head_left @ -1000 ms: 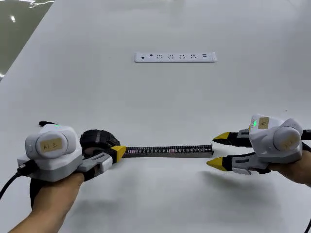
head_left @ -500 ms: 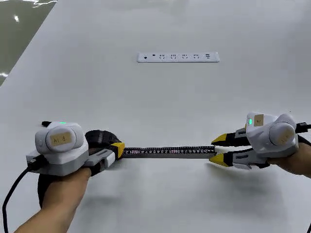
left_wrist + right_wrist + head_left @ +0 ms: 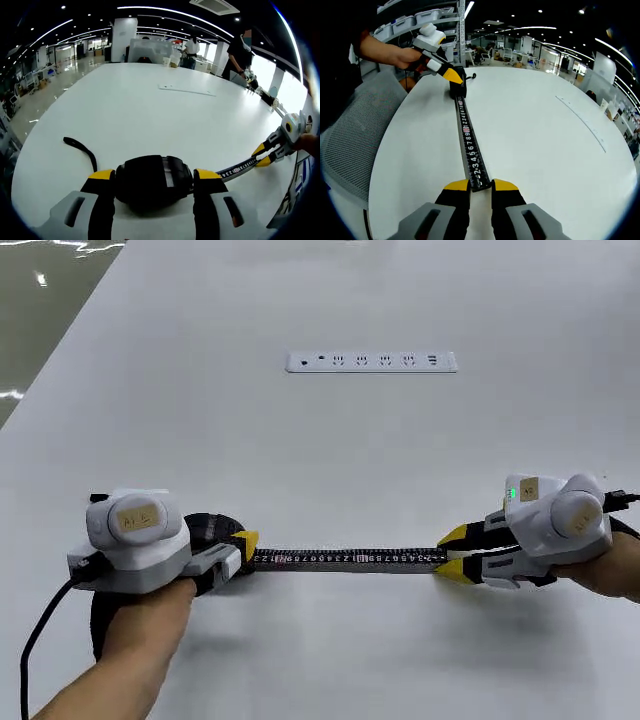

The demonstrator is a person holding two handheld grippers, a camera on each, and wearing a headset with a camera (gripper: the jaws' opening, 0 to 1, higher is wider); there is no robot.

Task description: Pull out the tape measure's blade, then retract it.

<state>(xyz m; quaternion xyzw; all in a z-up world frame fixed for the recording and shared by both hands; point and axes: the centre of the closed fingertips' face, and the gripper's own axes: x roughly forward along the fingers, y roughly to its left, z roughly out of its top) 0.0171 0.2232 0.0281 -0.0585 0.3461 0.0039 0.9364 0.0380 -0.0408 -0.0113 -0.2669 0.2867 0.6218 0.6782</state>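
Closed since a second ago, right tool (image 3: 448, 553) is clamped on extended blade (image 3: 345, 559) tip; tape measure case (image 3: 208, 532) is gripped in left tool (image 3: 156, 176), anchored on worktop (image 3: 330, 450) against the pull.

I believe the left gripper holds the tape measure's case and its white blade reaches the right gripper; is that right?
Not quite: the blade is black with white numerals, as the right gripper view shows; the rest holds.
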